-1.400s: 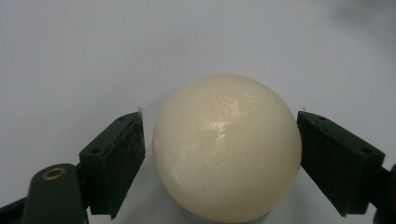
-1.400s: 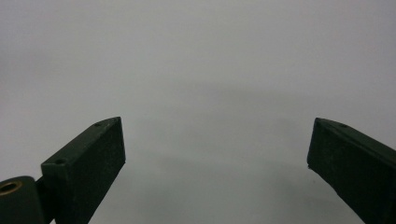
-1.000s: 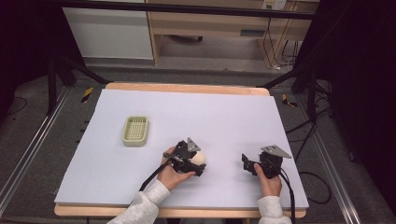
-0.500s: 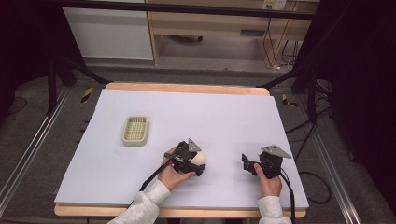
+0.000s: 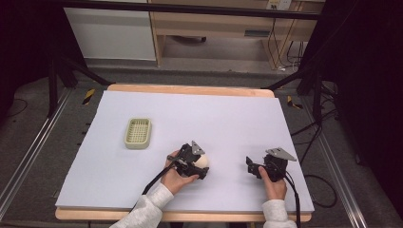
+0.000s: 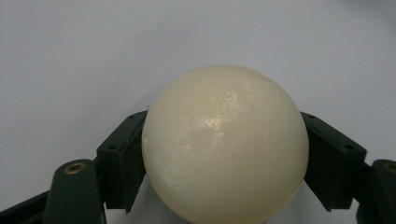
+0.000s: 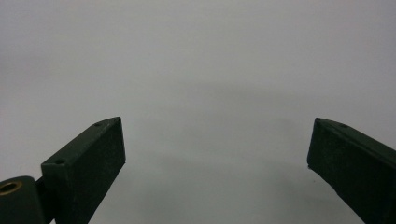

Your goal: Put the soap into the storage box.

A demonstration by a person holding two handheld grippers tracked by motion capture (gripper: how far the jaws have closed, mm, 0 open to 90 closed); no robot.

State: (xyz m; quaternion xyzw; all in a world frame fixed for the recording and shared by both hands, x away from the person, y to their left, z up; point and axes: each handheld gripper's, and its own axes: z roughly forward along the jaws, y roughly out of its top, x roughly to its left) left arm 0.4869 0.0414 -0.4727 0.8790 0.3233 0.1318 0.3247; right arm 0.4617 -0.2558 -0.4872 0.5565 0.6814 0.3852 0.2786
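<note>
You are working at a wide table (image 5: 142,199) covered by a pale lilac sheet (image 5: 228,118), with your forearms coming in over its near edge. On the left half of that sheet, well away from both of your hands, a small pale green basket (image 5: 138,133) is sitting flat with its open side up.

Your left hand (image 5: 177,178) is resting near the middle of the near side and is carrying the left gripper (image 5: 202,166), which is pointing to the right and lying low over the sheet. That gripper is clenching a cream-coloured ball (image 5: 203,161): in the left gripper view the ball (image 6: 224,144) is sitting squarely between the two black jaws, with a jaw pressing against each of its sides, and the ball is bulging out above and in front of them. Whether it is touching the sheet beneath cannot be told.

Your right hand (image 5: 273,183) is holding the right gripper (image 5: 249,164) on the near right part of the table, well apart from the ball and pointing left toward it. In the right gripper view its jaws are standing wide apart, released, with bare sheet (image 7: 210,93) between them.
</note>
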